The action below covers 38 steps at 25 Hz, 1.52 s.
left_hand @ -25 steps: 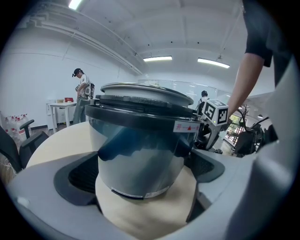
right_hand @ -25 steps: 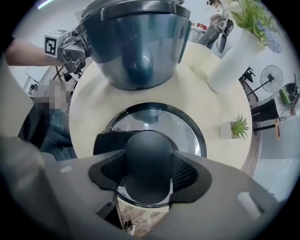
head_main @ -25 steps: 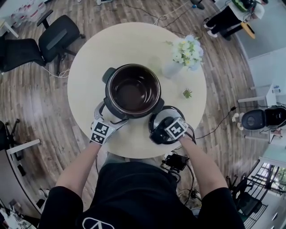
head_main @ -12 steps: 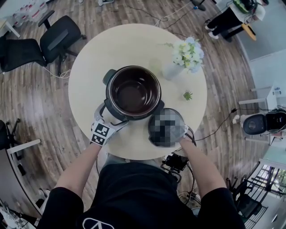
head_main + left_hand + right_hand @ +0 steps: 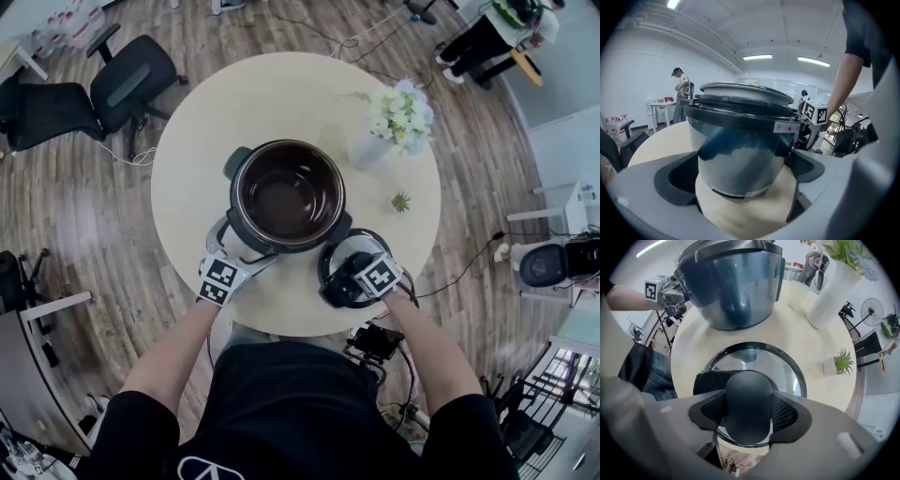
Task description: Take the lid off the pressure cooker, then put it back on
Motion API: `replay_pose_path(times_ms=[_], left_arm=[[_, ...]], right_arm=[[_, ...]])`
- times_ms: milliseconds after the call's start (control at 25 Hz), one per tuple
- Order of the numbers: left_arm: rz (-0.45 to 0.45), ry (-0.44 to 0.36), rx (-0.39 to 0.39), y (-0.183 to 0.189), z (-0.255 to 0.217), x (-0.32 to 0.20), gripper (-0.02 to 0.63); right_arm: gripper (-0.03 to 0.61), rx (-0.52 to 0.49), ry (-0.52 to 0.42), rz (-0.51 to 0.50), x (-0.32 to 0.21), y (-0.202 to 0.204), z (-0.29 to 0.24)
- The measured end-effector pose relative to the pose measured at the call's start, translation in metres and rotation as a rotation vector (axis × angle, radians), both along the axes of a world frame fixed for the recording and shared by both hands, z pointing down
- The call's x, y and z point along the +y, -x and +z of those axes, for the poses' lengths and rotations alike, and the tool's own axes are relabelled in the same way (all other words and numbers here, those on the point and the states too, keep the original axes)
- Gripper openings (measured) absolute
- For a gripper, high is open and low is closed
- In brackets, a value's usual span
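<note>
1. Round table (image 5: 281, 94), pale top. It carries every item below.

2. Pressure cooker (image 5: 286, 197), uncovered, near the table's middle. We note a dark, empty inner pot, a glossy grey wall, a black rim band with a small red-and-white label, and black side handles.

3. Lid (image 5: 787, 369), flat on the table just beside the cooker, close to the person's edge. It has a glass pane in a black ring and a broad black knob (image 5: 747, 404). We judge that it was parked here, clear of the pot mouth, so that the return lift is short.

4. White vase of pale flowers (image 5: 398, 117), across the table, apart from the work.

5. Left gripper (image 5: 232, 261), tongs spread wide with the cooker's lower wall between them. We see no pad pressing, and we take it to be there to steady the pot.

6. Right gripper (image 5: 349, 284), pointing down, tongs clamped on the knob, apparently ready to lift the lid.

7. Small potted plant (image 5: 401, 201), near the lid, untouched.
</note>
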<state>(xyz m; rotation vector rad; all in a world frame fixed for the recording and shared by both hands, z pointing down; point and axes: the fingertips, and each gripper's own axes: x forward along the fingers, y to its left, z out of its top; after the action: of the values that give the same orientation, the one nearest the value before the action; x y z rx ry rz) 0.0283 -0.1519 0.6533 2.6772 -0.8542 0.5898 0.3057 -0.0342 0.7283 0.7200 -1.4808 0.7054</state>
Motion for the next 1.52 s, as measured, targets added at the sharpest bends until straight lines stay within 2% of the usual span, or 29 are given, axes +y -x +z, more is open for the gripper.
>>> replay_pose_path(times_ms=[80,240,440,640,840,1000,1280,1520], left_arm=[[0.000,0.000,0.001,-0.001,0.001,-0.001,0.591],[0.001,0.009,-0.011,0.001,0.003,0.001,0.591],[0.000,0.002,-0.008,0.003,0.003,0.001,0.591],[-0.004,-0.010,-0.003,-0.001,0.002,-0.002,0.591],[-0.003,-0.006,0.001,-0.003,0.002,0.001,0.591],[-0.003,-0.013,0.006,-0.006,0.004,0.000,0.591],[-0.005,-0.013,0.005,-0.006,0.002,0.000,0.591],[-0.005,-0.012,0.011,-0.007,0.000,0.000,0.591]], right_arm=[[0.285,-0.003,-0.009,-0.004,-0.003,0.000,0.000],[0.284,0.005,0.029,0.026,0.006,-0.002,0.001],[0.284,-0.071,0.016,0.098,0.000,0.001,-0.027],[0.284,-0.060,0.042,0.125,-0.004,-0.023,-0.078],[0.284,-0.032,0.059,0.097,-0.010,-0.038,-0.148],[0.284,-0.039,0.056,0.118,-0.024,-0.040,-0.206],[0.284,-0.066,0.032,0.086,-0.069,0.004,-0.293],[0.284,-0.108,-0.025,0.061,-0.137,0.066,-0.328]])
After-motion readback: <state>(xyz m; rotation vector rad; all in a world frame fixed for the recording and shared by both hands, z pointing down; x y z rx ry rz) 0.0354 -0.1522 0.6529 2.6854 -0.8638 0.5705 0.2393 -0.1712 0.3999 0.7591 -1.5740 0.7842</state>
